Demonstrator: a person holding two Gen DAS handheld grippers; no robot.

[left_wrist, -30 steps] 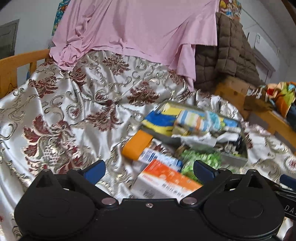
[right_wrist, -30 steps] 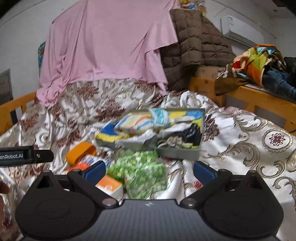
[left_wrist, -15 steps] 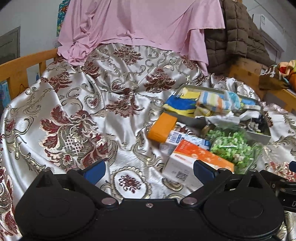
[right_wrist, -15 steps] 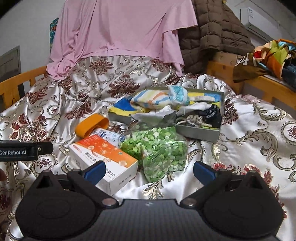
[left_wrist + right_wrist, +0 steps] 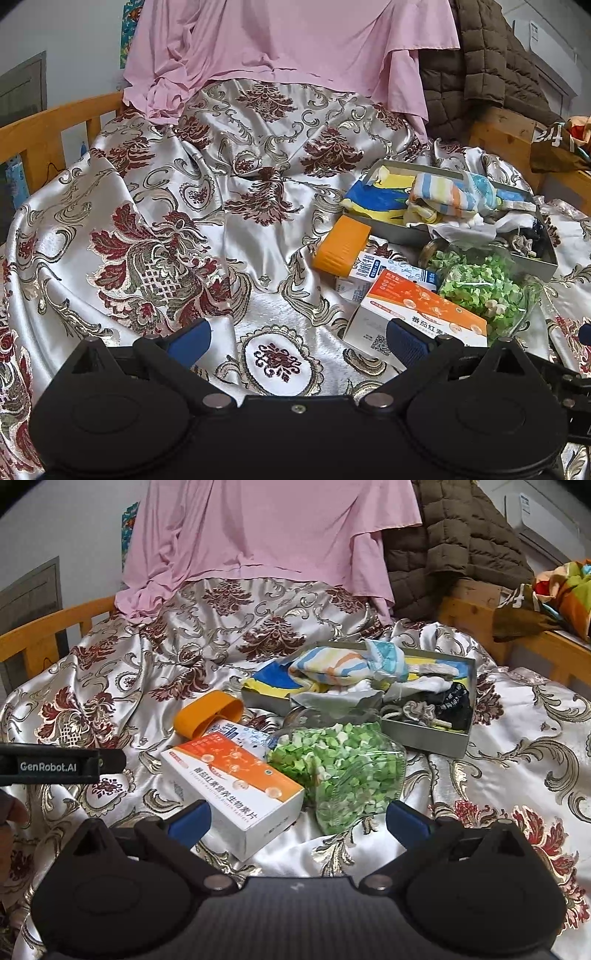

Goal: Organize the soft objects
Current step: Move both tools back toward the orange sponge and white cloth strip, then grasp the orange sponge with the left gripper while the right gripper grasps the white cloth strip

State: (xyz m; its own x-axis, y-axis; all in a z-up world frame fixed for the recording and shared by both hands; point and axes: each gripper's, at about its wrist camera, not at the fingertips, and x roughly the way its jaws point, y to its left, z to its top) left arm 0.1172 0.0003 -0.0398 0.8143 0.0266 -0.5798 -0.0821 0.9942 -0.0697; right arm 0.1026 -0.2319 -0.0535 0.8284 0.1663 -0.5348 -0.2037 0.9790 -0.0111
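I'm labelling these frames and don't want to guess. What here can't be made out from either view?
- Metal tray floor: both views, hidden by the piled striped cloth and other fabrics.
- Milk carton: both views, mostly covered by the orange-and-white box.
- Box's small print: too small.
- Left hand-held gripper in right wrist view: cut off by the left edge.

Each claw (image 5: 297,339) (image 5: 297,818) is matte black plastic with two round domed housings, silver pivot screws and blue finger pads (image 5: 190,821). White "GenRobot.AI" lettering marks the left claw's side (image 5: 48,766).
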